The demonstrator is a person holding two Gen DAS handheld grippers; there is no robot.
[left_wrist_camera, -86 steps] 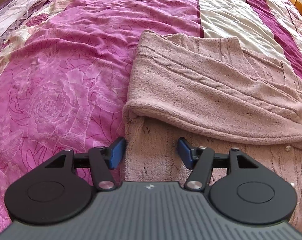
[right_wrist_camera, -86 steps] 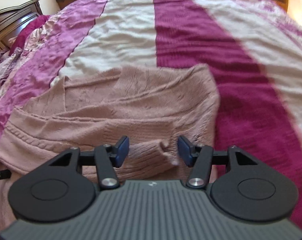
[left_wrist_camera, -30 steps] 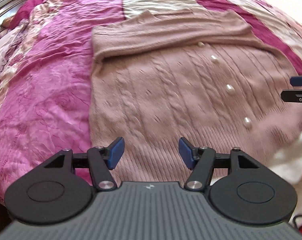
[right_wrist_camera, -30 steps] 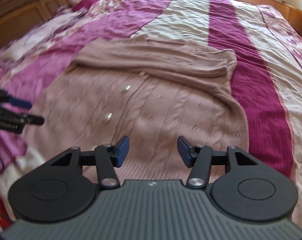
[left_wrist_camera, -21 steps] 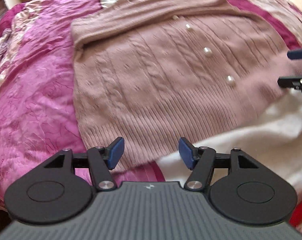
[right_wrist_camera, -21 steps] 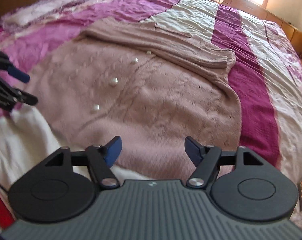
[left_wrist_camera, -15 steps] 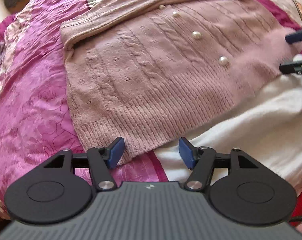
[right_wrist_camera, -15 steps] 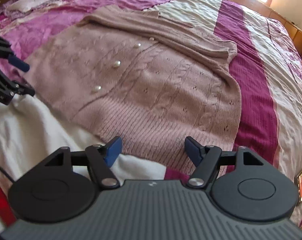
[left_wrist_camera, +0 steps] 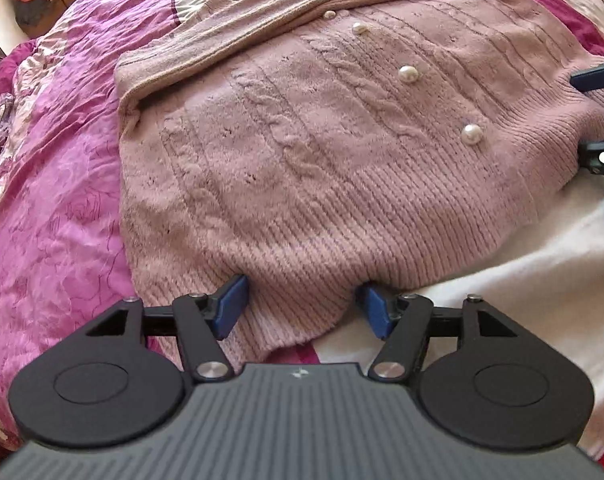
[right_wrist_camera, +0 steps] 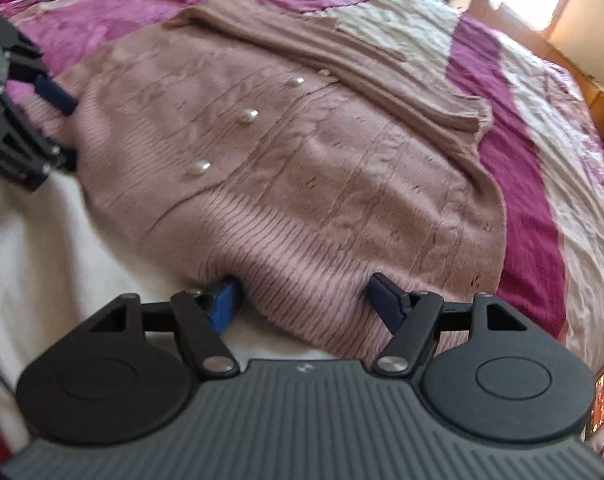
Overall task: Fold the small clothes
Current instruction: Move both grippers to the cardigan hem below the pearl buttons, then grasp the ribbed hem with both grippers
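The left gripper (left_wrist_camera: pixel 300 304) is being held released, its jaws spread around the ribbed hem at one bottom corner of the pink cardigan (left_wrist_camera: pixel 322 152), the pads not pressing. The right gripper (right_wrist_camera: pixel 304 298) is likewise being held released, straddling the hem at the other bottom corner. The cardigan is being shown lying flat on the bed (left_wrist_camera: pixel 50 184), buttoned side up, pearl buttons (left_wrist_camera: pixel 472 134) in a row, sleeves folded across its top. A white cloth (left_wrist_camera: pixel 534 280) is lying under the hem at the near edge. Free quilt is seen on both sides.
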